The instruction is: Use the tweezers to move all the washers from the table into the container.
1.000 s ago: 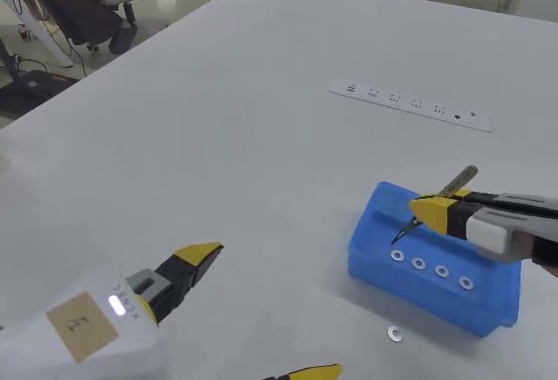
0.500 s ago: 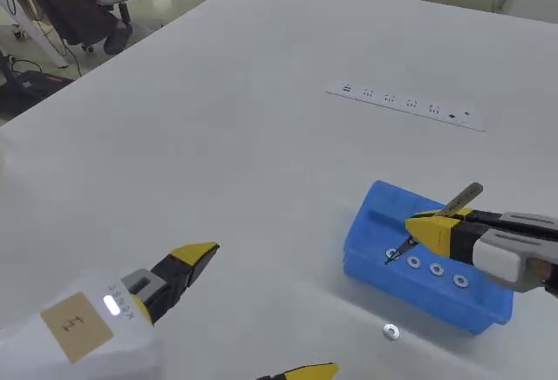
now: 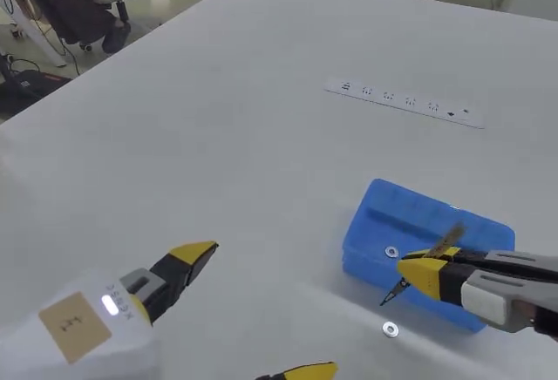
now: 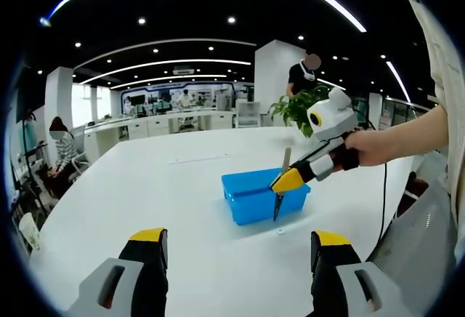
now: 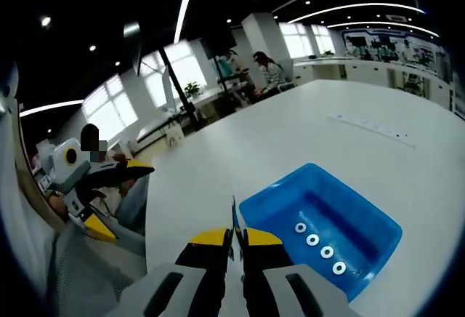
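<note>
Hovering slim metal tweezers at twelve o'clock of the small silver ring washer, lying on the white table at six o'clock of the blue plastic container, the right gripper is pinching its yellow-tipped jaws nearly together on them. The pickup is probably calling for lowering the tips astride the washer's rim before squeezing, lest it skid. The left gripper, at eight o'clock, is gaping wide, holding nothing.
</note>
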